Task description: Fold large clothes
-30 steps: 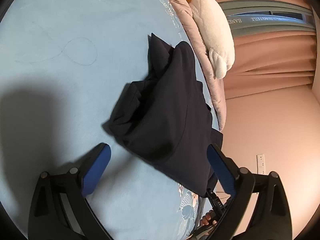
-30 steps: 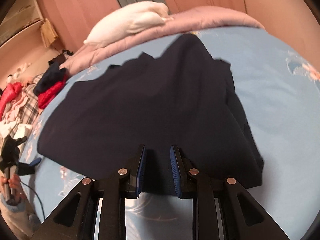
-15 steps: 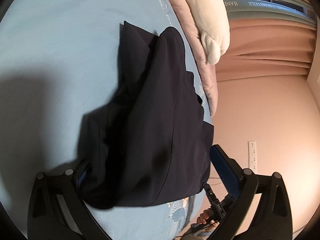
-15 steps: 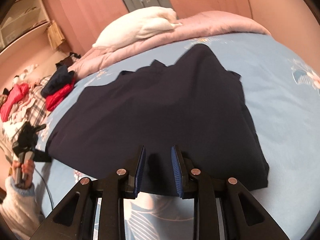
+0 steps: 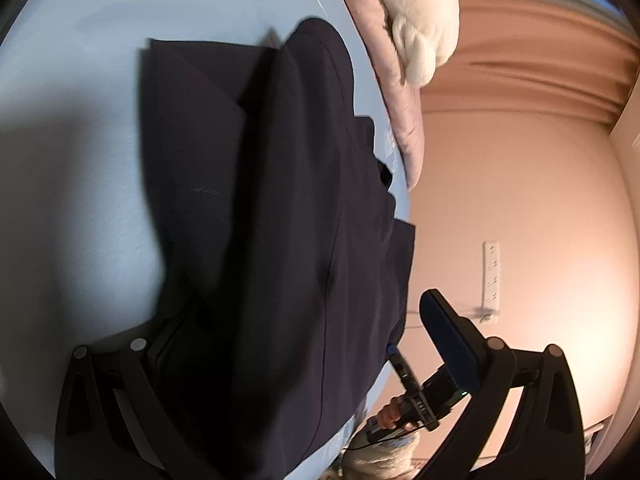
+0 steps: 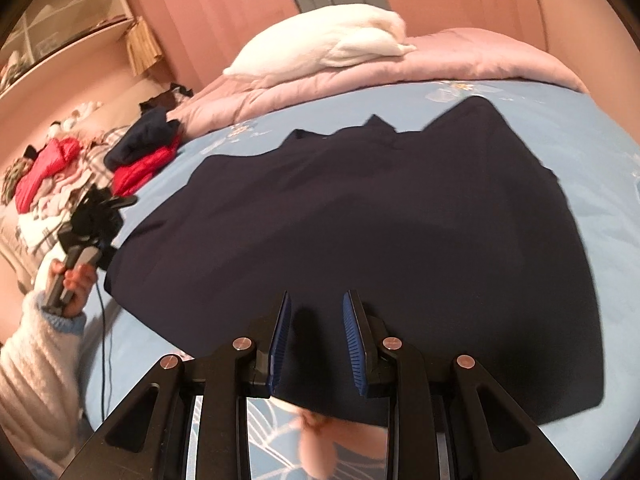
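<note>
A large dark navy garment (image 5: 280, 200) lies spread on the light blue bed sheet (image 5: 80, 120). My left gripper (image 5: 300, 312) is wide open and straddles the garment's near side. Cloth covers its left finger, and the right fingertip (image 5: 434, 308) is off the bed's edge. In the right wrist view the garment (image 6: 360, 208) lies flat. My right gripper (image 6: 317, 298) is over its near hem, pads a narrow gap apart and not pressing cloth. At the garment's left corner a hand (image 6: 76, 280) holds the left gripper (image 6: 108, 208).
A white pillow (image 6: 320, 48) rests on a pink duvet (image 6: 460, 60) at the bed's far end. A heap of red, dark and plaid clothes (image 6: 140, 152) sits at the left. Shelves (image 6: 60, 20) and curtains stand behind. Off the bed's side is a wall with a socket (image 5: 491, 272).
My left gripper has swung in over the garment, which now fills the space between its fingers. In the right wrist view the left hand has come closer to the garment's corner.
</note>
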`<state>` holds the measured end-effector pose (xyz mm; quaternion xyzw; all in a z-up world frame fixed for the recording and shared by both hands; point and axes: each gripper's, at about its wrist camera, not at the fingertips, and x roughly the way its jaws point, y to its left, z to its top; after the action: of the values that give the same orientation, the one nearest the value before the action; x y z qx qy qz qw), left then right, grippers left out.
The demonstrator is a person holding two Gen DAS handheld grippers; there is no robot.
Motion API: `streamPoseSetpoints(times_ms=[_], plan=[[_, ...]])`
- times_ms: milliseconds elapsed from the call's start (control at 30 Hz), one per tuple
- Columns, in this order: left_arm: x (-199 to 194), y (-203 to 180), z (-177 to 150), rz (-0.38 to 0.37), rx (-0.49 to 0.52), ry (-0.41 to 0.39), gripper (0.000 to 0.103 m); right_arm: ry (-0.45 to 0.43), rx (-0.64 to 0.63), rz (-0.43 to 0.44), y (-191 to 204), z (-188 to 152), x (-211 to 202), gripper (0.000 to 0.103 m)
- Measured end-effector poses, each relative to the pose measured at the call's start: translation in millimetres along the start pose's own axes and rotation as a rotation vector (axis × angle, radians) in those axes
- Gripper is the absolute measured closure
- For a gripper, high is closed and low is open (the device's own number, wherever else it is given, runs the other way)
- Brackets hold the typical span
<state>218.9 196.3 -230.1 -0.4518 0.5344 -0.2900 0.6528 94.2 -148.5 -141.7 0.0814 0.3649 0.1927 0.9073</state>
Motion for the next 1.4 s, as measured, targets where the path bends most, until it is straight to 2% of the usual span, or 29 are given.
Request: streamPoseSetpoints(times_ms=[67, 200, 300, 367, 400, 467, 500, 533, 567, 633, 733, 833, 933, 1000, 1100, 1200, 1300, 1400], plan=[[6.6, -6.0, -0.1, 0.004, 0.014, 0.017, 0.001, 0.003, -0.008, 0.015, 6.3, 5.9, 6.9, 0.076], [9.1, -14.6, -8.7, 0.042, 0.033, -0.013, 0.005, -0.010, -0.026, 0.052, 24.1, 18.4, 20.5, 0.076], [9.9, -23.5, -11.4, 0.083, 0.066, -0.026, 0.023, -0.017, -0.056, 0.079, 42.3, 29.5, 35.4, 0.076], [10.1, -29.2, -13.1, 0.142, 0.093, -0.038, 0.038, -0.010, -0.092, 0.041, 56.0, 36.4, 48.8, 0.076], [10.4, -31.0, -13.8, 0.158, 0.101, -0.043, 0.041, -0.002, -0.105, 0.024, 60.6, 40.2, 55.9, 0.076], [9.1, -34.7, -16.9, 0.202, 0.121, -0.056, 0.059, 0.019, -0.109, -0.011, 65.3, 47.9, 72.3, 0.076], [8.5, -36.4, -18.7, 0.220, 0.129, -0.060, 0.064, 0.039, -0.112, -0.029, 66.1, 50.2, 80.7, 0.076], [7.5, -39.1, -20.5, 0.228, 0.143, -0.065, 0.072, 0.061, -0.112, -0.074, 66.7, 51.2, 92.4, 0.076], [8.3, -42.5, -21.5, 0.237, 0.156, -0.073, 0.075, 0.087, -0.112, -0.100, 67.1, 50.8, 101.3, 0.076], [7.3, -51.0, -24.8, 0.249, 0.177, -0.090, 0.075, 0.136, -0.118, -0.136, 67.0, 45.5, 117.9, 0.076], [10.9, -71.1, -29.9, 0.293, 0.229, -0.114, 0.077, 0.119, -0.195, -0.199, 77.2, 36.2, 121.1, 0.076], [13.7, -96.7, -37.3, 0.327, 0.298, -0.132, 0.077, 0.139, -0.219, -0.200, 79.2, 37.0, 118.1, 0.076], [17.5, -124.2, -47.3, 0.366, 0.402, -0.147, 0.078, 0.166, -0.153, -0.107, 71.9, 49.9, 104.0, 0.076], [21.6, -136.4, -52.3, 0.375, 0.442, -0.145, 0.078, 0.107, -0.126, -0.083, 69.0, 65.3, 92.7, 0.076], [29.7, -147.5, -53.7, 0.381, 0.466, -0.135, 0.078, 0.057, -0.085, -0.097, 60.4, 88.4, 90.7, 0.076], [34.9, -153.6, -53.6, 0.384, 0.477, -0.126, 0.078, 0.087, -0.017, -0.127, 43.0, 107.9, 117.4, 0.076], [39.8, -158.5, -53.2, 0.383, 0.486, -0.114, 0.078, 0.178, 0.042, -0.141, 27.6, 108.9, 149.9, 0.076], [44.8, -164.0, -54.0, 0.392, 0.495, -0.109, 0.078, 0.171, 0.022, -0.157, 27.6, 107.2, 156.6, 0.076]])
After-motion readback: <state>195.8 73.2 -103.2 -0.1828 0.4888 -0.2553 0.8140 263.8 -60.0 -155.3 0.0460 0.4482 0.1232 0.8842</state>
